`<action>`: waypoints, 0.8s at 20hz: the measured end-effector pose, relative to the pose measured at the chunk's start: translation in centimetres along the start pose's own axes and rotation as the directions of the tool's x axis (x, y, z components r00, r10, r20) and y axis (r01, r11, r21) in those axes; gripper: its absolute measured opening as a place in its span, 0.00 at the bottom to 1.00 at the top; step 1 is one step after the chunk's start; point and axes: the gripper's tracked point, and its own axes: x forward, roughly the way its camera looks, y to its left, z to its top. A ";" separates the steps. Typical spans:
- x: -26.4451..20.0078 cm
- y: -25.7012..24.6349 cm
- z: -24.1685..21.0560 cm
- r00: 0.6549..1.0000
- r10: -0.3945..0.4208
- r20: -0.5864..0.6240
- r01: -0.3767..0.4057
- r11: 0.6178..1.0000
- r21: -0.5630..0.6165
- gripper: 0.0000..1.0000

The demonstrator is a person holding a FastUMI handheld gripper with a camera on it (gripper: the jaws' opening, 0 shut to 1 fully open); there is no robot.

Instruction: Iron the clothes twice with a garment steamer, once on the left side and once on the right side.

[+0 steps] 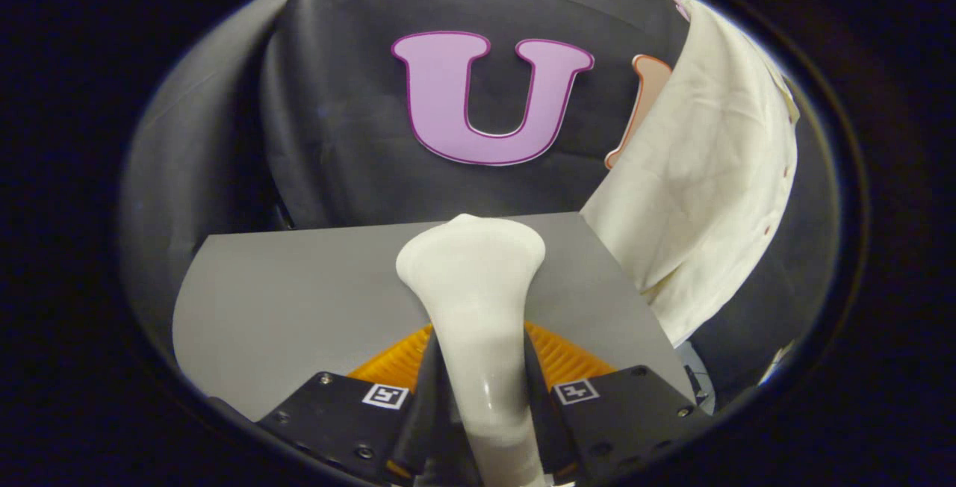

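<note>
**Steamer in hand, shirt off to the side**

The gripper (478, 390) is clamped on the white garment steamer (472, 300), both fingers pressing its neck at lower centre. Its flared head rises over the grey table (284, 300). The cream shirt (709, 166) hangs at the right of the frame, apparently well apart from the head. The smooth neck could slip or twist in the fingers during a stroke, or the head could snag a fold.

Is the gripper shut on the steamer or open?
Shut: the gripper has both fingers pressing the steamer handle between them.
</note>
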 end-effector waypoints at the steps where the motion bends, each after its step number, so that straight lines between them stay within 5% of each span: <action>1: -0.2 -0.1 0.6 0.999 -0.010 0.044 0.010 1.000 -0.003 0.55; 9: -8.3 -3.8 5.0 0.934 -0.011 0.356 -0.041 0.990 0.137 0.42; 16: -16.1 -10.0 5.0 0.875 -0.077 0.477 -0.020 0.981 0.195 0.38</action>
